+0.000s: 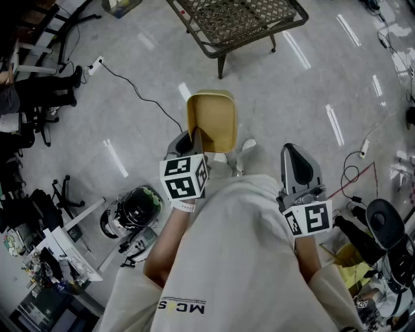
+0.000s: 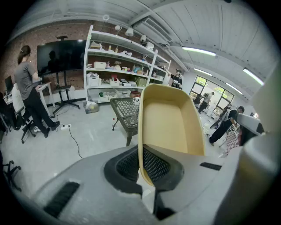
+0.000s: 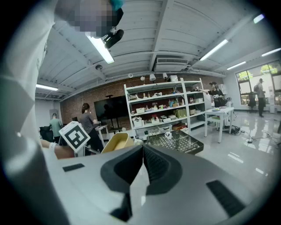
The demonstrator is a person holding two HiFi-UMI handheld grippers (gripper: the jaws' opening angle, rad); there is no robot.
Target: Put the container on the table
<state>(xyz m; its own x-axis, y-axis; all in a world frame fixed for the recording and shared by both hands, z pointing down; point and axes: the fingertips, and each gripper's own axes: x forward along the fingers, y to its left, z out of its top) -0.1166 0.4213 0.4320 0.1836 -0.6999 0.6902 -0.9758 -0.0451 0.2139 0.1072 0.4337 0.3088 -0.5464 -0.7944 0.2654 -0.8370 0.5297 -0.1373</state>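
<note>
White shirt [image 1: 240,259], left tool [image 1: 193,137] clamped on yellow container [image 1: 213,120] rim, right tool [image 1: 299,165] closed, empty, table [image 1: 237,19] ahead

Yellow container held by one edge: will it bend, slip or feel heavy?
The yellow container seems stiff: its walls hold shape though the left gripper pinches only one rim. Likely light, being empty and thin-walled. It might pivot in that narrow grip.

Grey floor [image 1: 292,97] under wicker table [image 1: 240,18] and cable [image 1: 138,95]

Open floor [image 1: 292,97] lay ahead — only the table [image 1: 240,16] stood at its far end, and a cable [image 1: 137,93] trailed across it leftward.
</note>
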